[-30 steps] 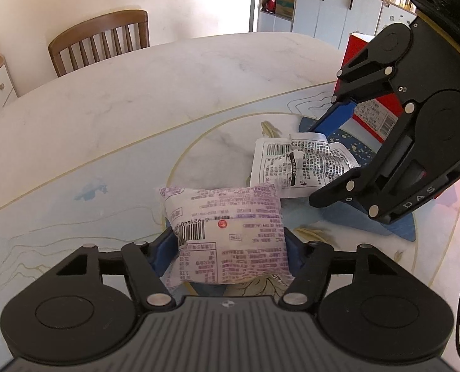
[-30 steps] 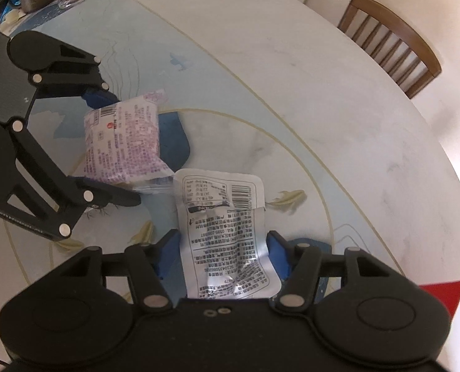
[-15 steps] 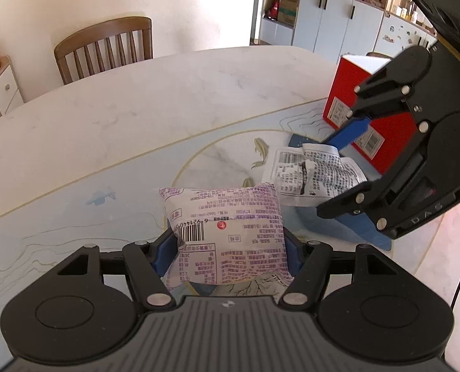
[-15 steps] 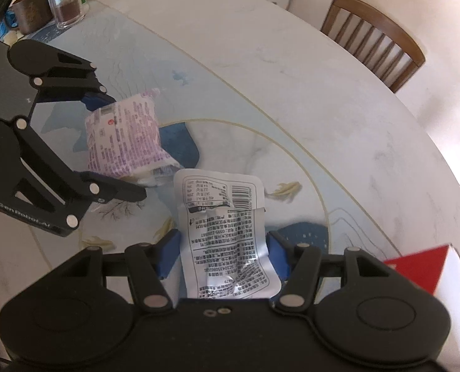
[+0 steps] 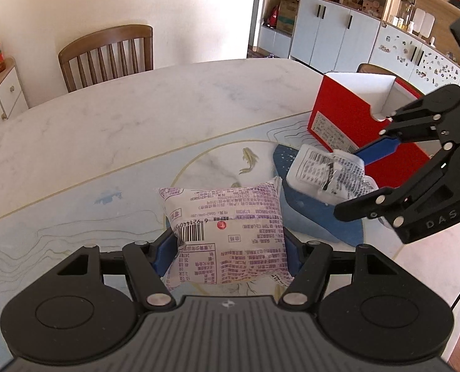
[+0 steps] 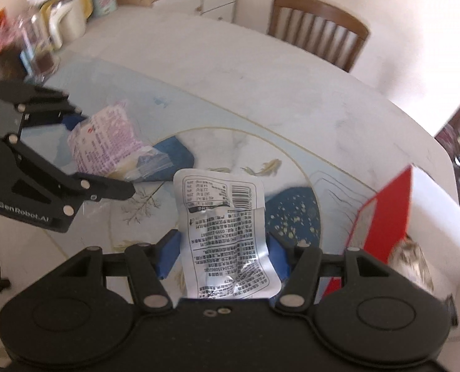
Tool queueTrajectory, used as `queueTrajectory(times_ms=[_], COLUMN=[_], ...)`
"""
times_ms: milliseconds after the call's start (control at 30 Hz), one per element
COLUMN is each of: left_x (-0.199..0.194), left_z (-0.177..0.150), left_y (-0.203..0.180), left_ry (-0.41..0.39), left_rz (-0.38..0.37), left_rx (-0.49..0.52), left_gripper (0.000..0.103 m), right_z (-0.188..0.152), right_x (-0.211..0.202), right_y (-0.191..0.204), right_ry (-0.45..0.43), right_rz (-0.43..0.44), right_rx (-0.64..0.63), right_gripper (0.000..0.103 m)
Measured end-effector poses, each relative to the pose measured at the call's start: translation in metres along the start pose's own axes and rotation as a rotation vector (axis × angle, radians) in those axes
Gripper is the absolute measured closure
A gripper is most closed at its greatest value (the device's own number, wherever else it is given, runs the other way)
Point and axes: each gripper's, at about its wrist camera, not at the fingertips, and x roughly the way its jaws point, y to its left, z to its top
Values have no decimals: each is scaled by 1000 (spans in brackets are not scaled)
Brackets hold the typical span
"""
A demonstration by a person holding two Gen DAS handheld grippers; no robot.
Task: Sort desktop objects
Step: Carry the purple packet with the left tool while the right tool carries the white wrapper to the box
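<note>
My left gripper [image 5: 226, 248] is shut on a purple-printed white snack packet [image 5: 226, 226] and holds it above the table. My right gripper [image 6: 222, 248] is shut on a silver packet with black print [image 6: 226, 235], also lifted. In the left wrist view the right gripper [image 5: 363, 179] holds the silver packet [image 5: 326, 173] just in front of the red box [image 5: 344, 117], which is open at the top. In the right wrist view the left gripper [image 6: 102, 152] with the purple packet [image 6: 105, 142] is at the left, and the red box [image 6: 385, 214] is at the right.
A marble table [image 5: 136, 130] with a blue-patterned mat [image 5: 74, 217]. A wooden chair [image 5: 105, 55] stands at the far side. Jars and cups [image 6: 43, 40] stand at the table's far left in the right wrist view. Something patterned lies inside the red box [image 6: 413, 263].
Both grippers have risen with their packets. The right gripper has swung toward the red box, which now shows much larger in both views.
</note>
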Motion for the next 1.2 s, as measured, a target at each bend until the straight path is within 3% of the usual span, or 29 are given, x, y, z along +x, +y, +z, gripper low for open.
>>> queueTrajectory(times_ms=[567, 1200], left_x=[-31, -33], left_z=[13, 38], left_y=[-39, -99], left_ry=[-29, -53], left_rz=[-39, -75], left_rx=[46, 111], left_gripper=[35, 35], right_z=[-41, -78], right_x=[-59, -111], right_y=[-6, -48], right_ry=[-73, -148], right_rz=[-36, -99], right_rx=[216, 337], right_gripper=[43, 43])
